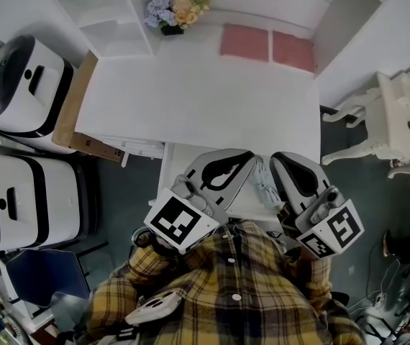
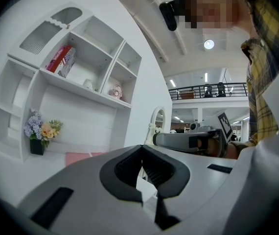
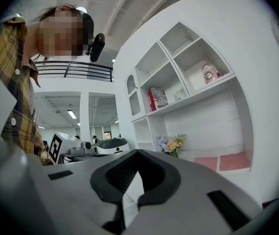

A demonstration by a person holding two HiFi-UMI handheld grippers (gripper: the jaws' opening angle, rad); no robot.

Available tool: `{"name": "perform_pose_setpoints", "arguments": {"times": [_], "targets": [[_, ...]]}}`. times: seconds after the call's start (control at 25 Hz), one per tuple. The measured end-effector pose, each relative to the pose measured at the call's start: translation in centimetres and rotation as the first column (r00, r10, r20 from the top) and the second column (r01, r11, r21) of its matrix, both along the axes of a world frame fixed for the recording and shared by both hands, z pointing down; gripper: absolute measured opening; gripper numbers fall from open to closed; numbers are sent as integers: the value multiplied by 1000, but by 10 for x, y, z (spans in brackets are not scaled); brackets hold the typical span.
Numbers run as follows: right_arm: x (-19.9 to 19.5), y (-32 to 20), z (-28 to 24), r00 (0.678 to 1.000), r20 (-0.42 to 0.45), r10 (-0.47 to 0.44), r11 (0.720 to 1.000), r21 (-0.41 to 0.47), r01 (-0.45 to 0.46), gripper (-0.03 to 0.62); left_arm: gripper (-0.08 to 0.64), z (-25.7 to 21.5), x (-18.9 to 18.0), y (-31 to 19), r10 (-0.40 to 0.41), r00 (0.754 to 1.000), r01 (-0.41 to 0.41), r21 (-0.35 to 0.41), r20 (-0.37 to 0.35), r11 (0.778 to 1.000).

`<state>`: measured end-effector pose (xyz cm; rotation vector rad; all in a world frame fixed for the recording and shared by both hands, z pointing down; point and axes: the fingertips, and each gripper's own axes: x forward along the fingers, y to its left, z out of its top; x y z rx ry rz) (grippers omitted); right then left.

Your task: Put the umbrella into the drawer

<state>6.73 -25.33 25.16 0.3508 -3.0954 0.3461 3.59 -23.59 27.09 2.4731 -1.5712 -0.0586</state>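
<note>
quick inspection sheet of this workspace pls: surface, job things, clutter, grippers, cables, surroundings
surface: white desk, with items only along its back edge
job's things: umbrella nothing seen; drawer cannot be made out for certain
clutter: flower bunch and two pink pads at the back of the desk
grippers: left gripper and right gripper both shut, nothing between the jaws, side by side near the desk's front edge
cables: loose cables on the floor at lower right
surroundings: two white machines with black tops at left, white chair at right, shelf unit over the desk
</note>
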Motion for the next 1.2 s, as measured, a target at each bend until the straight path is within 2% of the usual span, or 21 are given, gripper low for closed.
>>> {"name": "perform_pose_setpoints", "arguments": {"times": [0.28, 0.48, 0.8, 1.2], "targets": [[-2, -1, -3, 1000, 15, 0, 1000, 2, 0, 15, 18, -4, -2, 2, -12, 1000, 13, 19, -17, 1000], [-6, -1, -3, 1000, 12, -7, 1000, 11, 7, 15, 18, -5, -1, 3, 18, 999, -18, 8, -32, 1000], [-3, 0, -5, 999, 33, -12, 1000, -9, 12, 15, 18, -2, 9, 4, 77, 997, -77, -6, 1, 997], [-2, 4, -2, 999, 16, -29, 999, -16, 30, 15, 18, -2, 8, 8, 76, 997, -76, -7, 11, 997]]}}
